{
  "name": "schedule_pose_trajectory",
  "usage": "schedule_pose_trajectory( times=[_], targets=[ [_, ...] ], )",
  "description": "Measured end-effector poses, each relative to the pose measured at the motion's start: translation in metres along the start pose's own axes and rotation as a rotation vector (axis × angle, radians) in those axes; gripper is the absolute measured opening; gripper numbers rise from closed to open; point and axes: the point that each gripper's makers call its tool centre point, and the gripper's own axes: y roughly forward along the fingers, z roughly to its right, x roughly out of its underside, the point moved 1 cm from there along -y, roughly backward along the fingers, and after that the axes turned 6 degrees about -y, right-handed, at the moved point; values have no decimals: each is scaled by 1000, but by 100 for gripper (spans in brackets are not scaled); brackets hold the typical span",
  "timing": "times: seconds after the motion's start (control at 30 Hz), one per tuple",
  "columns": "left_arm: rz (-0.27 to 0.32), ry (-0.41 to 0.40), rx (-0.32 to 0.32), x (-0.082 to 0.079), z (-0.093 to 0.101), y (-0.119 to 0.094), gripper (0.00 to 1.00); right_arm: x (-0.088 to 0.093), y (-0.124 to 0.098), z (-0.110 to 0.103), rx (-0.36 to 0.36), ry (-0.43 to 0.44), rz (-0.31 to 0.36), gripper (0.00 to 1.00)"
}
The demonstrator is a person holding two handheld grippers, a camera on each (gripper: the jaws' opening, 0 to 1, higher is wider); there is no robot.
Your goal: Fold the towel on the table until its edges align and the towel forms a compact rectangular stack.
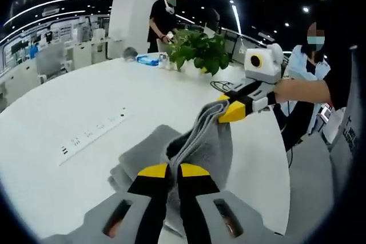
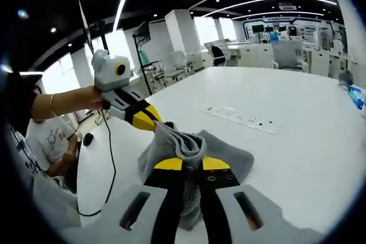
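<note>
In the left gripper view, the grey towel [image 1: 197, 141] is pinched between the closed yellow tips of the left gripper [image 1: 173, 171] and lifted off the white table [image 1: 68, 107]; the right gripper [image 1: 231, 111] is clamped on another corner. In the right gripper view, the towel [image 2: 189, 147] is gripped by both the right gripper [image 2: 191, 164] and the left gripper [image 2: 150, 123], bunched between them above the table [image 2: 297, 141].

Large white table [image 1: 68, 101], rounded edge, glossy top. Grey towel [image 1: 143, 152] lies bunched near the close edge, part of it lifted off the surface. Flush white socket strip [image 1: 91, 132] set in the top beside it; potted green plant [image 1: 197, 50] and a blue pack [image 1: 147, 59] at the far side; black cable [image 2: 108, 164] trails across one end.
</note>
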Motion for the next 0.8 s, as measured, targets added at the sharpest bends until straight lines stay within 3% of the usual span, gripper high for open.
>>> schedule_pose_trajectory(
  times=[0.37,0.6,0.8],
  targets=[
    [48,-81,-87,-1,-23,14,6,6,19,25,34,93,2,6],
    [139,-172,-153,-2,-38,21,6,10,32,34,45,108,9,6],
    [159,-213,-198,4,-53,32,7,20,48,45,63,97,-11,6]
  ],
)
